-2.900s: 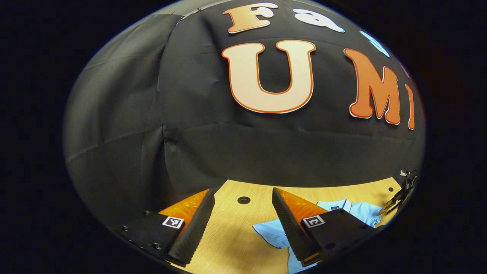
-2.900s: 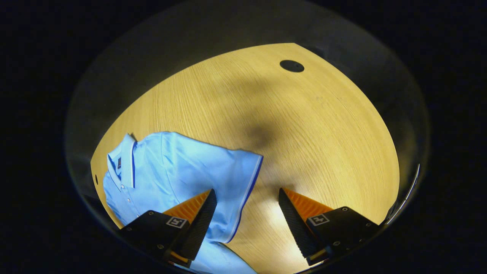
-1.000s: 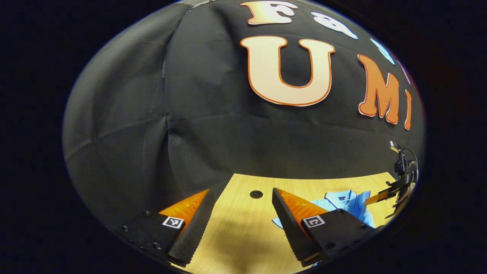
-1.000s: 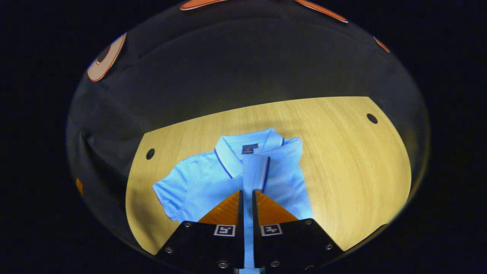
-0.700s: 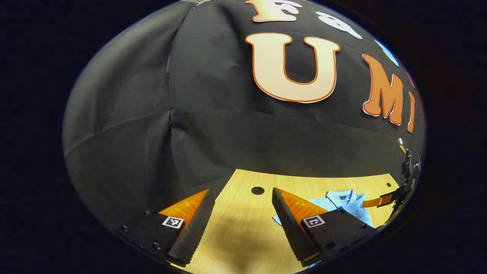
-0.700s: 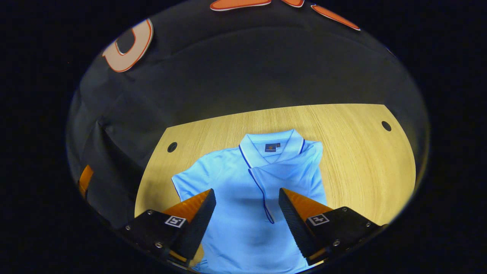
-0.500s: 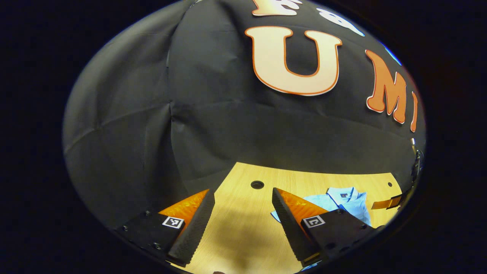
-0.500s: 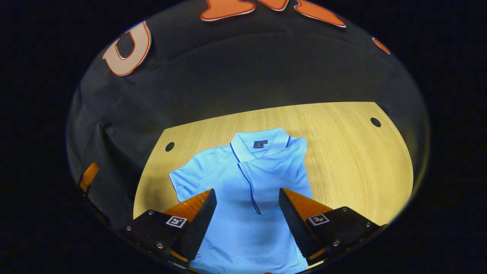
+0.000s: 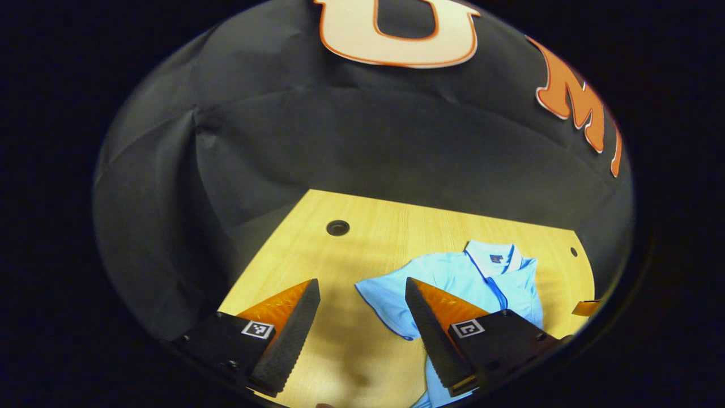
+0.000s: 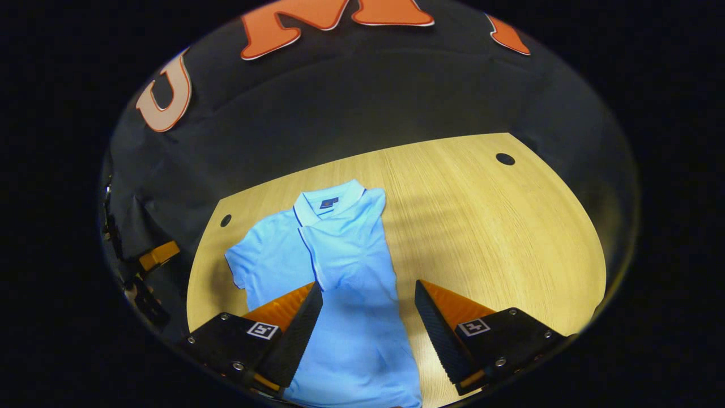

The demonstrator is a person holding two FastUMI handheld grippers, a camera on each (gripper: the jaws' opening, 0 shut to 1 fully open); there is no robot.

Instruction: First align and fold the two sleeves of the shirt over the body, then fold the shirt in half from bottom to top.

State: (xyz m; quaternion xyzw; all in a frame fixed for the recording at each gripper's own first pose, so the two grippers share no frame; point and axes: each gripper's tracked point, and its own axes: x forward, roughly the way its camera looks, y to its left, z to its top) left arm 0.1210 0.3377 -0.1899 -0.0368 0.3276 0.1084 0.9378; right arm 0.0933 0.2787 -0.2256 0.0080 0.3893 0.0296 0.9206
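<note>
Right gripper view: light blue shirt (image 10: 340, 266) lies flat on wooden table (image 10: 481, 226), collar toward booth wall (image 10: 368, 102).
Sleeves: one sleeve (image 10: 345, 249) lies folded over the body, dark-trimmed hem running down the chest; other sleeve (image 10: 241, 266) spread out flat on the table.
Right gripper (image 10: 368, 323): above lower shirt body, jaws spread wide, nothing between them, not touching cloth as far as visible.
Left gripper view: left gripper (image 9: 359, 323) over bare wood just beside the spread sleeve (image 9: 385, 300), jaws wide apart, empty.
Left gripper seen from right gripper view: (image 10: 156, 258) at table's left edge, near the spread sleeve.
Around: two round holes in tabletop, one (image 10: 225, 220) near the spread sleeve, one (image 10: 505, 159) far corner; shadows across the wood.
In the way: right finger (image 9: 436, 334) of left gripper covers part of the shirt.
</note>
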